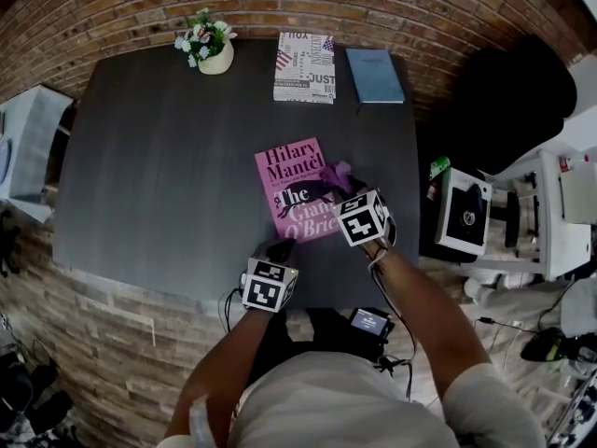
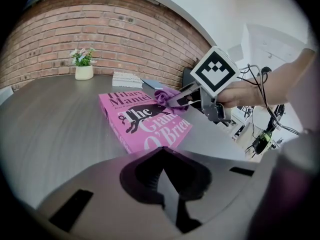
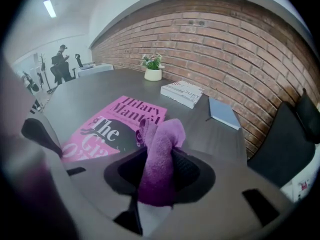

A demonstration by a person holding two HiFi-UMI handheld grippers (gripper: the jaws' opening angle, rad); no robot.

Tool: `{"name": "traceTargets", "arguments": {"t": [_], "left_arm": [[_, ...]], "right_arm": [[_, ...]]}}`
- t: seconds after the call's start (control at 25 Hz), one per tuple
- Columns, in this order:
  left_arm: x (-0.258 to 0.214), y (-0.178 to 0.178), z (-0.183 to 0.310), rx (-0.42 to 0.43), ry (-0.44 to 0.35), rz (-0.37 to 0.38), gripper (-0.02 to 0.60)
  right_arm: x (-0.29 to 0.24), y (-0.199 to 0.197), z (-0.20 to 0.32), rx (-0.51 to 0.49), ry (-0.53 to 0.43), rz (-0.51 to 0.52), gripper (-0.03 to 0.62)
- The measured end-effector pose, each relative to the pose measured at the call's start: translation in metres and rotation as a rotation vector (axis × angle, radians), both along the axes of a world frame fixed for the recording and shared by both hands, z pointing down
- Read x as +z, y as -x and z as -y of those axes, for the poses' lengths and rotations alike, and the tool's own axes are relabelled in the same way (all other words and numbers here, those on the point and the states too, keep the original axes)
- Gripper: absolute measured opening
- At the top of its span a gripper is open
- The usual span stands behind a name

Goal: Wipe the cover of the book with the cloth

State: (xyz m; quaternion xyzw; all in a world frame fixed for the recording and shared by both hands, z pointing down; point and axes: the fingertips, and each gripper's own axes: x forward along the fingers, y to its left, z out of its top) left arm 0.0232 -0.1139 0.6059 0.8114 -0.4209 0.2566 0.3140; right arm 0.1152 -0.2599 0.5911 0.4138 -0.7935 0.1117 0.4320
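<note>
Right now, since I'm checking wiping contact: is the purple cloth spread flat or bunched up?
Bunched up: the purple terry cloth stands as a crumpled wad pinched in the right gripper.

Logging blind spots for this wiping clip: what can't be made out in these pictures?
- Cloth-to-cover contact: in head view the right gripper hides where the purple cloth meets the pink book; in right gripper view the cloth itself does.
- Book's near right corner: head view, behind the right gripper's marker cube.
- Whether the left gripper touches the book: left gripper view, its own body blocks.
</note>
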Motion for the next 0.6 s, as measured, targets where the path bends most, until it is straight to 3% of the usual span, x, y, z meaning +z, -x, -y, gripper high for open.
{"name": "traceTargets", "arguments": {"t": [0.2,0.6], "left_arm": [[-0.007,-0.001,-0.006,0.005,0.001,-0.02,0.008],[-0.004,0.011,-0.026,-0.027,0.019,-0.033,0.008]], "right_arm": [[-0.012,-0.008,-0.002,0.035,-0.015,0.019,0.143],[-0.019,0.065,-0.05,-0.117,0.017,0.123,0.146]]}}
